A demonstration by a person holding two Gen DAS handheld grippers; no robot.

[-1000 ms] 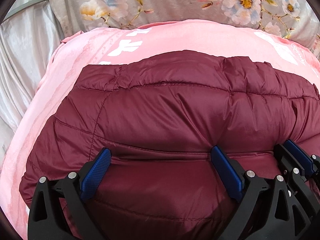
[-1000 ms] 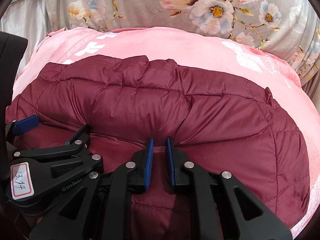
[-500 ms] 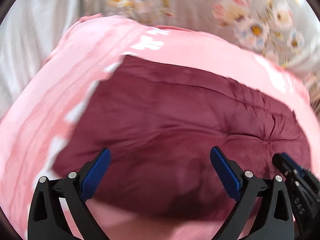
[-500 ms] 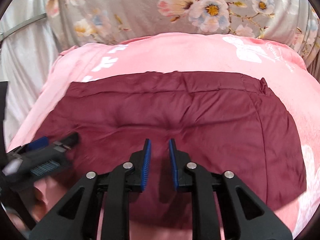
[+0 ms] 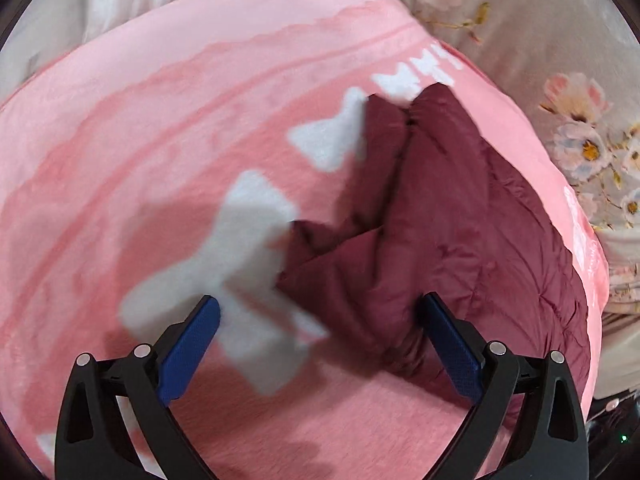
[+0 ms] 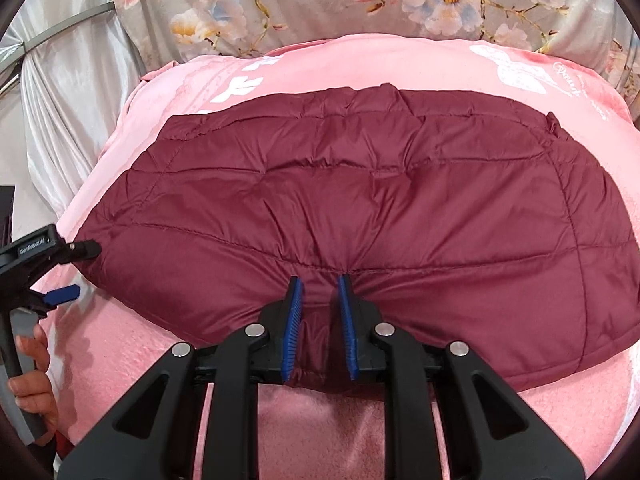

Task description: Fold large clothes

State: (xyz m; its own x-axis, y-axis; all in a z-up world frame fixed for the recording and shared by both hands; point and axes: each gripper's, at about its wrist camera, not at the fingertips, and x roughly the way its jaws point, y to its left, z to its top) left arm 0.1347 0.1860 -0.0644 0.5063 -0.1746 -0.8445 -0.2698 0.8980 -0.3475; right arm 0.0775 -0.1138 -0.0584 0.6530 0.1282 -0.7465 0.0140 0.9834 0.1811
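1. Right wrist view: a maroon quilted puffer jacket (image 6: 360, 208) is seen lying folded and spread flat on a pink blanket (image 6: 120, 344) that covers a bed.
2. The right gripper (image 6: 319, 328) is closed to a narrow gap on the near edge of the jacket, and a pinch of maroon fabric is held between its blue pads (image 6: 294, 332).
3. Puckers in the fabric are seen running from the pinched spot along a stitched seam.
4. The left gripper (image 6: 68, 270) is shown at the left border of the same view, just beside the jacket's left corner; its upper black finger tip is touching or nearly touching that corner, which of the two cannot be told.
5. A bare hand (image 6: 34, 380) is seen below it, wrapped around the grey handle.
6. Left wrist view: the left gripper (image 5: 320, 344) is held wide apart above the blanket (image 5: 160, 160), and nothing is gripped between its blue pads (image 5: 188, 354).
7. The jacket (image 5: 460, 240) is seen from its left end, blurred, with two folded layers stacked and their edges showing; its nearest part lies just inside the right-hand finger.
8. White printed shapes (image 5: 248, 248) on the blanket are visible under and ahead of the left-hand finger.
9. A grey floral sheet (image 6: 320, 4) is seen beyond the blanket, and a white satin cloth (image 6: 60, 92) hangs at the left.
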